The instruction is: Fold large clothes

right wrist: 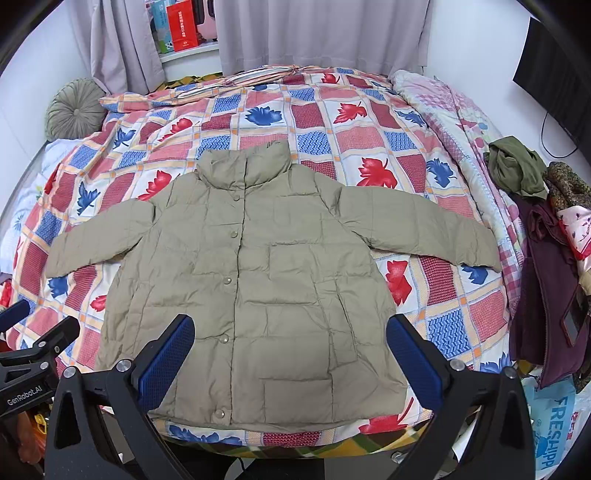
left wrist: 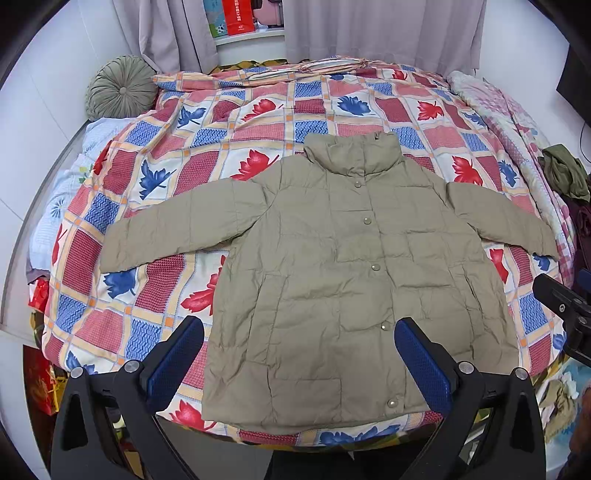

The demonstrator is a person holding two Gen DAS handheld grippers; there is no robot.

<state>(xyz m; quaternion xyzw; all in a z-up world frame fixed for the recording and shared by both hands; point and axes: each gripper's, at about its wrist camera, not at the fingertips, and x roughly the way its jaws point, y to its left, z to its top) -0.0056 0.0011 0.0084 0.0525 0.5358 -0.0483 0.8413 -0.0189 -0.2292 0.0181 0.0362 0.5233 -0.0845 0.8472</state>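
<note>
Your jacket [left wrist: 332, 266] lies flat and face up on the bed [left wrist: 236, 122], snaps done up, collar toward 12 o'clock, hem at the near edge, both sleeves spread out to 9 and 3 o'clock. It rests on the leaf-print quilt [left wrist: 155, 229].

Your left tongs [left wrist: 299, 363] are spread wide with nothing between them, held above the hem; the blue pads [left wrist: 177, 363] frame the jacket's lower left half. Your right tongs [right wrist: 290, 356] are just as wide open and empty, above the lower right half of the hem.

At 10 o'clock a round green cushion [left wrist: 120, 86] sits against the wall. At 12 o'clock, between the grey curtains [left wrist: 369, 33], a red box [left wrist: 240, 16] stands on the sill.

Only your left view shows red bags [left wrist: 40, 384] on the floor at 8 o'clock, and the other tool's black body at its right edge. Only your right view shows the clothes pile [right wrist: 546, 258] at 3 o'clock in full: a green garment on top, a maroon one hanging below, and a printed plastic bag [right wrist: 554, 424] at 4 o'clock. What the bags hold you cannot tell.
</note>
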